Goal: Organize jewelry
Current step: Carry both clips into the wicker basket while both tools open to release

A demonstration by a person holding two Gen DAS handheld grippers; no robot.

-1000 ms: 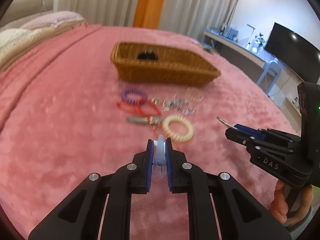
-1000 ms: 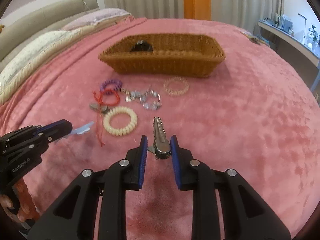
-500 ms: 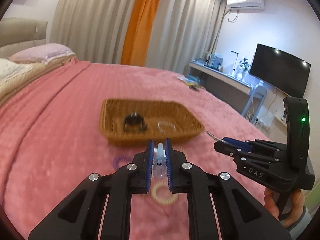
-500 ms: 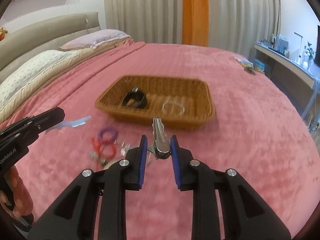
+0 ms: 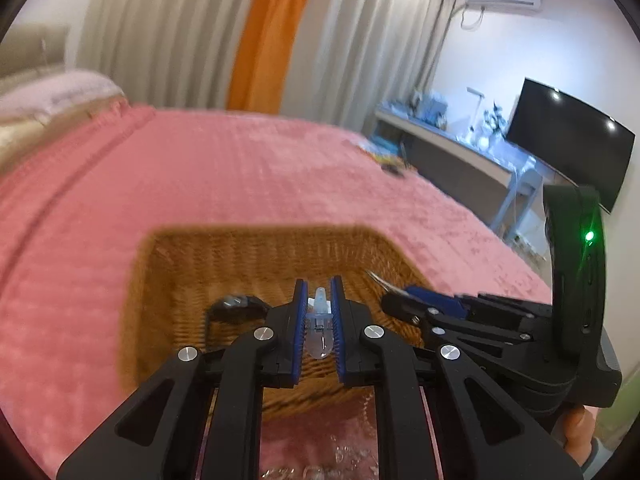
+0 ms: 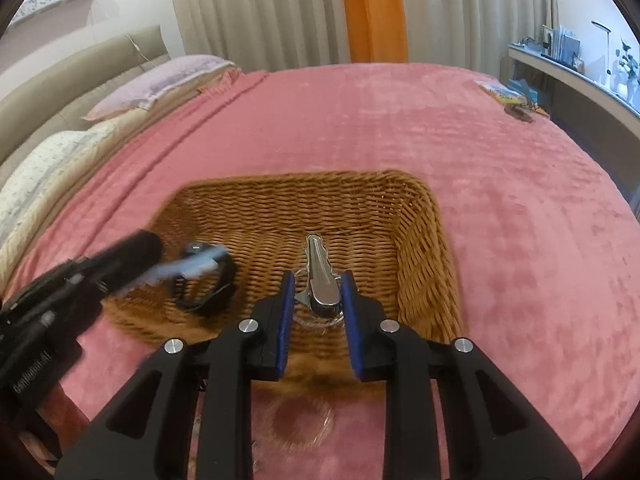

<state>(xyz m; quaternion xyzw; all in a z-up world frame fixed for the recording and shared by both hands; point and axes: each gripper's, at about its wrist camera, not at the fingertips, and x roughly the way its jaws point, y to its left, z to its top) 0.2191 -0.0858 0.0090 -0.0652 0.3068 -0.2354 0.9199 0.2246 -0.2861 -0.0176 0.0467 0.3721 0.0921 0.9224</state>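
Note:
A brown wicker basket point(image 5: 172, 264) point(image 6: 424, 236) lies on the pink bedspread. My left gripper point(image 5: 318, 300) is shut on a clear pale-blue hair clip point(image 5: 319, 328) and hovers over the basket's near part. My right gripper point(image 6: 317, 292) is shut on a silver metal hair clip point(image 6: 320, 276) and also hovers over the basket. A black bracelet point(image 5: 236, 306) point(image 6: 208, 296) lies inside the basket at the left. A clear ring point(image 6: 320, 322) lies in the basket under the silver clip. Each gripper shows in the other's view.
A beaded bracelet point(image 6: 300, 420) and some clear jewelry point(image 5: 344, 460) lie on the bedspread in front of the basket. Pillows point(image 6: 160, 84) are at the far left. A desk with a TV point(image 5: 568, 140) stands at the right beyond the bed's edge.
Both grippers moved forward with their clips, from above the loose jewelry to over the basket. The basket now looks much closer in both views.

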